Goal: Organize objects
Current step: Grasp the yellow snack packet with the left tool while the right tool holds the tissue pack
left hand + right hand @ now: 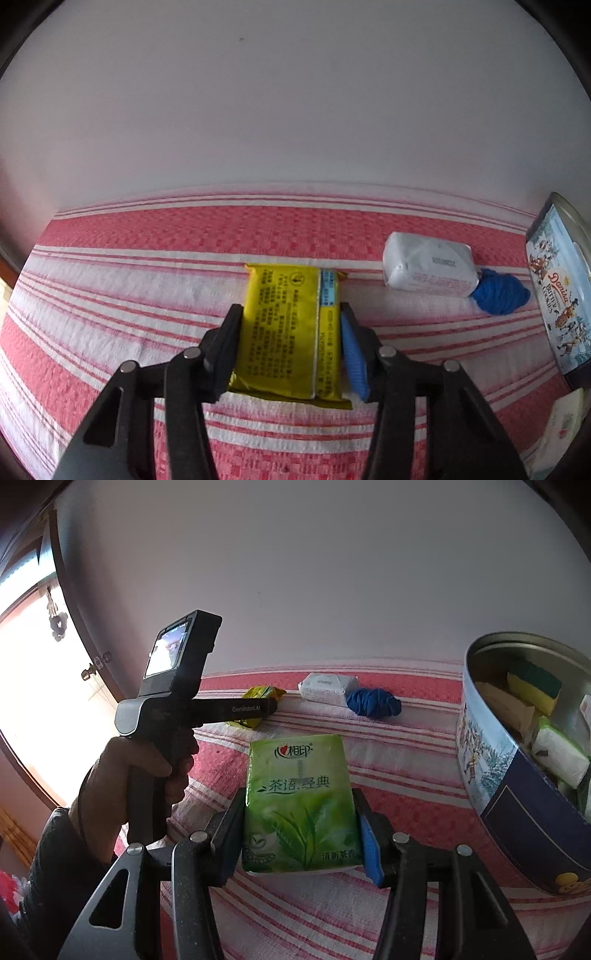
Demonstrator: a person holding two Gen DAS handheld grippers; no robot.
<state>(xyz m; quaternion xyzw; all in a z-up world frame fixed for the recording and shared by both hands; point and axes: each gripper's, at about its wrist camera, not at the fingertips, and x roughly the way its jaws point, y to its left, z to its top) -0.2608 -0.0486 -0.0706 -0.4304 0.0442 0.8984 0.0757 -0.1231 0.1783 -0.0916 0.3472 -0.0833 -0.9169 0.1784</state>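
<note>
A yellow foil packet [284,325] lies on the red-and-white striped cloth [110,295]. My left gripper [291,310] is shut on it, with the black finger on its left edge and the blue pad on its right edge. From the right wrist view, the left gripper [271,704] reaches down onto the yellow packet [264,693], held by a person's hand [122,775]. My right gripper [298,794] is shut on a green tissue pack [295,768], which it holds flat above the cloth.
A white wrapped packet [428,269] and a blue cloth bundle [500,291] lie to the right of the yellow packet. A round cookie tin [517,775] stands open at the right, holding a sponge [533,683] and tissue packs [559,755]. A wall backs the table.
</note>
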